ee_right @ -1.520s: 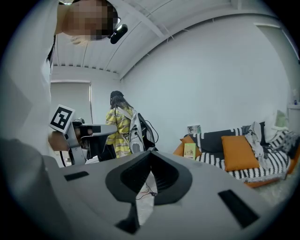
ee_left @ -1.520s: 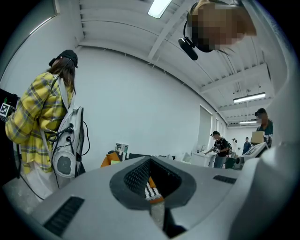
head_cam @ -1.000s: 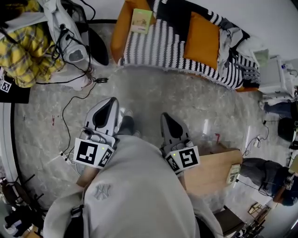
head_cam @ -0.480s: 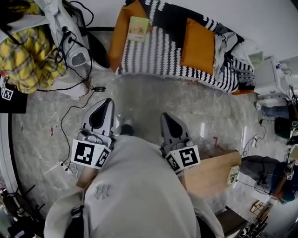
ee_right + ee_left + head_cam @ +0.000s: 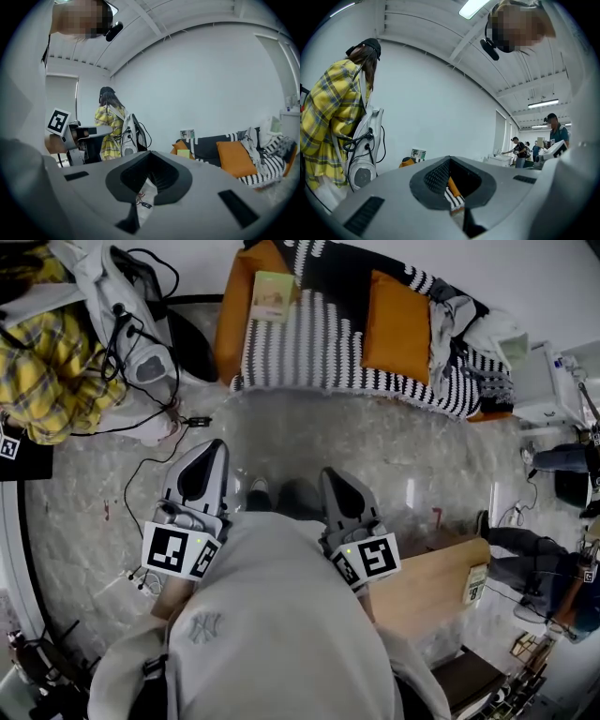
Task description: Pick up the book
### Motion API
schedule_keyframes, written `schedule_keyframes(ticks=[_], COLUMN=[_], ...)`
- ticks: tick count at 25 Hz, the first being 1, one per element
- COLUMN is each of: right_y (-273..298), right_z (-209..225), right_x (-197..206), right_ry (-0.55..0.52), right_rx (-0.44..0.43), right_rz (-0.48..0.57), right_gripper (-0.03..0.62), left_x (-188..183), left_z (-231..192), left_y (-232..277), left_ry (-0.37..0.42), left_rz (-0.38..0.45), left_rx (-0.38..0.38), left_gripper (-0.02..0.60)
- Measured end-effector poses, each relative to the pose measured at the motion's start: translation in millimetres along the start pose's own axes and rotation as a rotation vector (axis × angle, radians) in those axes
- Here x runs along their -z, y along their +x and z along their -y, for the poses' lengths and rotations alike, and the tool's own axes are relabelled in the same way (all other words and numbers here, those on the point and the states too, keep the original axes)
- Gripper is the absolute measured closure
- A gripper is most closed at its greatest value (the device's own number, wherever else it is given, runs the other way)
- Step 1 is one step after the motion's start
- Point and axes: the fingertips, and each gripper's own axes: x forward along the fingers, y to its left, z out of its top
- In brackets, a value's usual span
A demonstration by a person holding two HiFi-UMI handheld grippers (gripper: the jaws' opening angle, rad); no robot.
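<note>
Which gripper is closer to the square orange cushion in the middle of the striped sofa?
Right. The right gripper is in front of the square orange cushion, slightly left; the left gripper is farther left.

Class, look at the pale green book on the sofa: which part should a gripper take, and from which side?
Probably the near edge of the book, coming from the side of the open floor. It lies cover-up at one end of the sofa with nothing on top and a thin edge facing outward, so the jaws can straddle its thickness.

Head camera looks steeply down on floor [image 5: 375, 446] and sofa [image 5: 232, 324]; cameras on left gripper [image 5: 214, 448] and right gripper [image 5: 334, 479] face the same sofa, roughly level, from well back.
</note>
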Motion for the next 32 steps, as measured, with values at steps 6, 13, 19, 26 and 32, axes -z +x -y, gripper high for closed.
schedule_keyframes(ticks=[6,13,19,26,32], right_y=[1,21,56,97,128], right_z=[16,33,56,99,135], right_x=[-1,-2,-10,-26,-43], right_ry=[0.006,0.027,0.020,0.027,0.008], right_rx=[0.024,-0.002,-0.046,-0.085,-0.108], right_rz=[0.010,-0.016,-0.024,-0.034,-0.024], right_gripper=[0.576,0.576,0.576,0.576,0.576], left_x=[8,6,6,-3,-9], left_z=[4,-2,-21,-29,-37], left_y=[17,37,66,127,170], left_ry=[-0.008,-0.007,-0.010,-0.001,0.007], left_rz=[-0.031,-0.041,-0.049,-0.036,-0.023], left_rx=[0.019,-0.012,-0.060,-0.082,-0.106], left_gripper=[0.572,0.572,0.572,0.572,0.572])
